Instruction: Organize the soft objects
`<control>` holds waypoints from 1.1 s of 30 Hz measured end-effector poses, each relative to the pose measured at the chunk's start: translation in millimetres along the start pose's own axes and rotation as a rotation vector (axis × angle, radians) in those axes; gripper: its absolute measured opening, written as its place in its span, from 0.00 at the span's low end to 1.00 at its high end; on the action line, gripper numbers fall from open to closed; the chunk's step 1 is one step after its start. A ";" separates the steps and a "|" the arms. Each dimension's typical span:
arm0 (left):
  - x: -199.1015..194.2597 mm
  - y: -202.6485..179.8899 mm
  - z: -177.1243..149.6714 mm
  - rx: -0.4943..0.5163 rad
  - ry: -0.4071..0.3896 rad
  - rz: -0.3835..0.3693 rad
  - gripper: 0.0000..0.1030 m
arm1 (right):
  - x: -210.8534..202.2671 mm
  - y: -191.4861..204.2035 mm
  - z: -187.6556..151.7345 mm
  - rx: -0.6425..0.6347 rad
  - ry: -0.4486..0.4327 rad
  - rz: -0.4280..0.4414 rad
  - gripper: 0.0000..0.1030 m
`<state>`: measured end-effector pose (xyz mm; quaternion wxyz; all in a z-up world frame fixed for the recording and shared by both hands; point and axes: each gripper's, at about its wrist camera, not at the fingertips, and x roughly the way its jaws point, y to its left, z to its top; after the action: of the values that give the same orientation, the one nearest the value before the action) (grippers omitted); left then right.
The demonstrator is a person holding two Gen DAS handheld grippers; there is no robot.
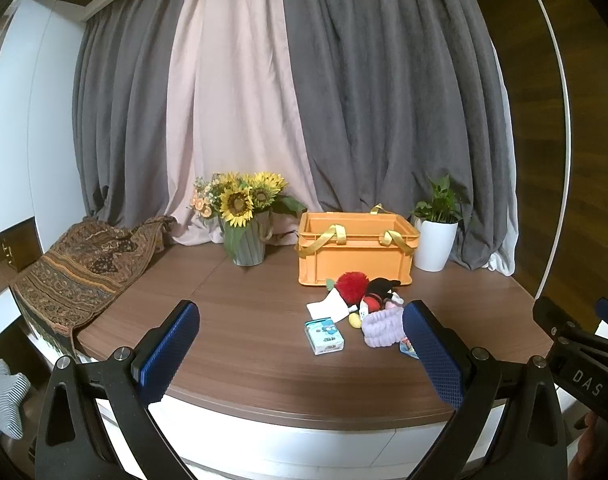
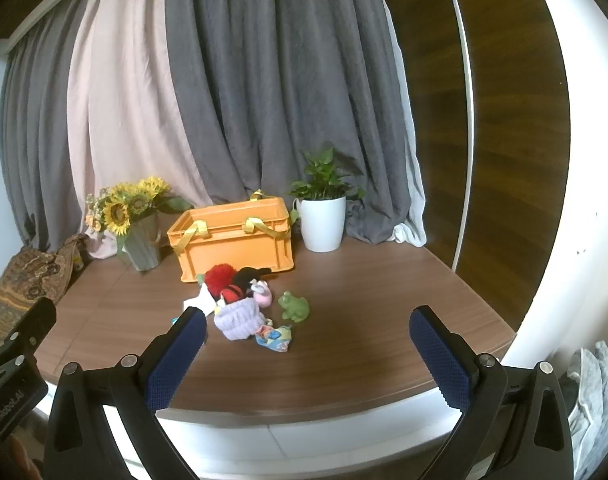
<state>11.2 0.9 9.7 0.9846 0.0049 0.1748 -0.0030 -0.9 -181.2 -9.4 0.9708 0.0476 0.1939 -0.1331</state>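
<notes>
Nearest the cameras, both grippers hang over the front edge of a brown wooden table (image 1: 239, 292), each with its two blue-padded fingers spread wide and nothing between them.

Seen from the left wrist, the left gripper (image 1: 299, 354) frames a small blue and white carton (image 1: 324, 335), which lies just beyond the fingertips and a little right of the midpoint. Partly hidden behind the tip of the right-hand finger (image 1: 432, 356) is a lilac fluffy headband (image 1: 382, 326). Beyond these sit a white folded paper (image 1: 328, 306), a small yellow item (image 1: 355, 320), a red fuzzy plush (image 1: 352, 285) and a black and red plush toy (image 1: 380, 289), bunched together and touching.

Seen from the right wrist, the right gripper (image 2: 308, 354) faces the same pile, which lies beyond its left-hand finger (image 2: 175, 360). A colourful patterned cloth (image 2: 275, 338) is closest, just beside the headband. A green frog toy (image 2: 293, 306) stands slightly apart on the right of the pile, and a pink soft toy (image 2: 261, 294) sits between the frog and the black plush.

Directly behind the pile is an orange plastic crate (image 1: 356, 252) with yellow fabric handles; its inside is not visible. Left of the crate stands a grey vase of sunflowers (image 1: 243, 216), right of it a white pot with a green plant (image 1: 436, 240). A brown patterned cloth (image 1: 83, 260) drapes over the table's far left edge. Grey and pale pink curtains (image 1: 304, 100) hang across the back.
</notes>
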 end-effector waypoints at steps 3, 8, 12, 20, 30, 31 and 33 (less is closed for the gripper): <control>0.4 0.3 -0.8 -0.001 -0.003 0.001 1.00 | -0.8 0.7 1.2 0.001 -0.003 -0.003 1.00; 0.4 -0.3 -1.8 -0.002 -0.003 0.000 1.00 | -0.4 -2.5 1.4 0.001 -0.004 0.000 1.00; 1.7 -0.1 -3.4 -0.003 -0.002 0.000 1.00 | -2.3 -2.0 2.8 0.000 -0.002 0.001 1.00; 2.5 -0.1 -5.3 -0.003 -0.004 0.000 1.00 | 0.6 -3.4 1.2 -0.001 -0.002 0.001 1.00; 0.9 -0.2 -9.9 -0.006 -0.002 -0.007 1.00 | 1.5 -3.8 1.7 -0.002 -0.003 0.001 1.00; 1.1 -0.2 -9.9 -0.006 -0.002 -0.008 1.00 | 1.6 -4.0 1.6 -0.003 -0.002 0.002 1.00; 0.7 -0.3 -10.4 -0.005 0.000 -0.010 1.00 | 1.4 -4.2 1.4 -0.002 -0.003 0.001 1.00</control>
<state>8.4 0.7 -0.3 0.9845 0.0014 0.1750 -0.0077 -0.3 -185.8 -8.9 0.9712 0.0467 0.1927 -0.1324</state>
